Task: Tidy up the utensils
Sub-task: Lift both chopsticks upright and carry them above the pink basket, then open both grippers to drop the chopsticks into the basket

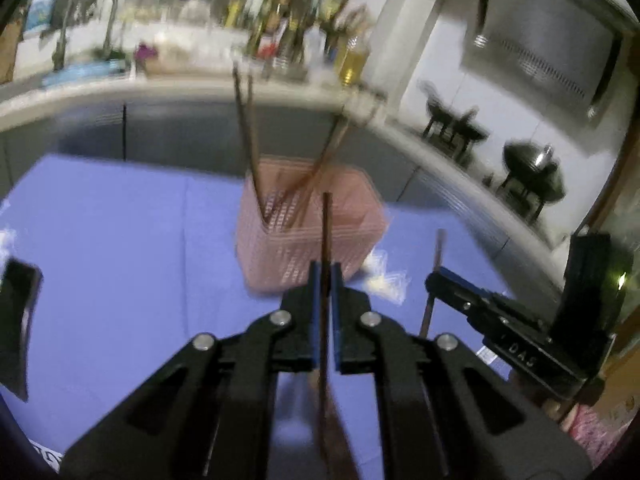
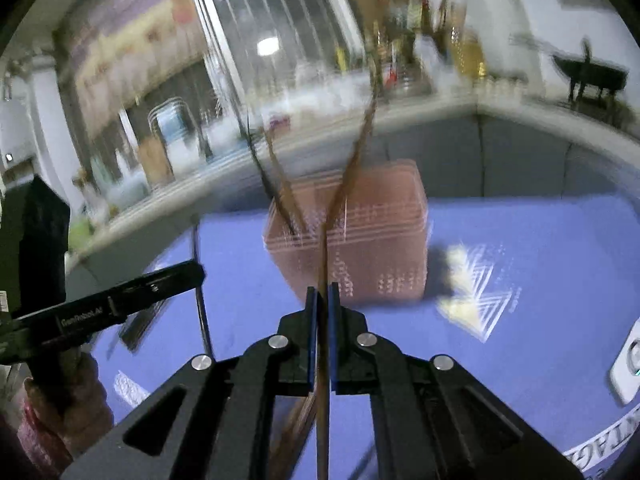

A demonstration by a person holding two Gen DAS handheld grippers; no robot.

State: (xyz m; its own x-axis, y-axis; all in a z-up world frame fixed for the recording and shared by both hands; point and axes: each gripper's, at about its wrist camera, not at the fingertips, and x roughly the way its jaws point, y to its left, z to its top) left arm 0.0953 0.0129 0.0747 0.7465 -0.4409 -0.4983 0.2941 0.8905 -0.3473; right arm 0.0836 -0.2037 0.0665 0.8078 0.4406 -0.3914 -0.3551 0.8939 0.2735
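The left gripper [image 1: 326,276] was clamped tight on a dark brown chopstick [image 1: 326,232] that stood upright between its blue pads. The right gripper [image 2: 323,298] pinched a second chopstick [image 2: 323,264] the same way. Both sticks were thin and blurred. Ahead, on the purple mat [image 1: 120,240], away from its edges, stood a pink mesh basket [image 1: 304,236] holding several chopsticks [image 1: 248,136] that leaned apart.
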